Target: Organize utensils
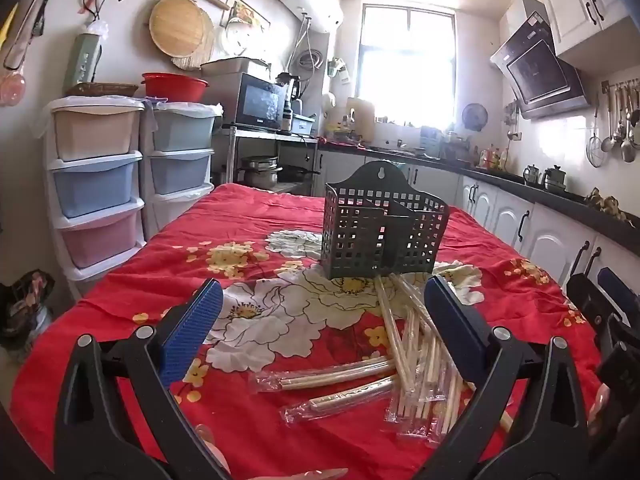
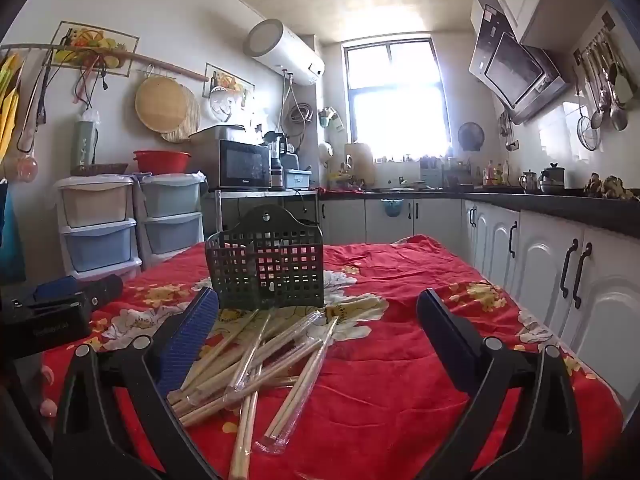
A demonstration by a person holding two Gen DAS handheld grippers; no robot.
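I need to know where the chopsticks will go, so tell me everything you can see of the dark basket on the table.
The dark basket is a dark green, plastic-looking utensil holder with square-holed lattice walls. A raised arched back plate carries a keyhole hanging slot, and inner dividers split it into compartments, which look empty. It stands upright on the red floral cloth, with the ends of some wrapped chopsticks reaching its base. Neither gripper touches it.

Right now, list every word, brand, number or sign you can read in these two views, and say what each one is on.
None can be read with certainty.
Microwave: a small brand mark on the lower front, too blurred to read.
Left gripper's black body, seen from the right wrist: faint lettering, too dim to read.
Range hood: a small sticker, illegible.
Wall pictures: fruit images, no legible words.
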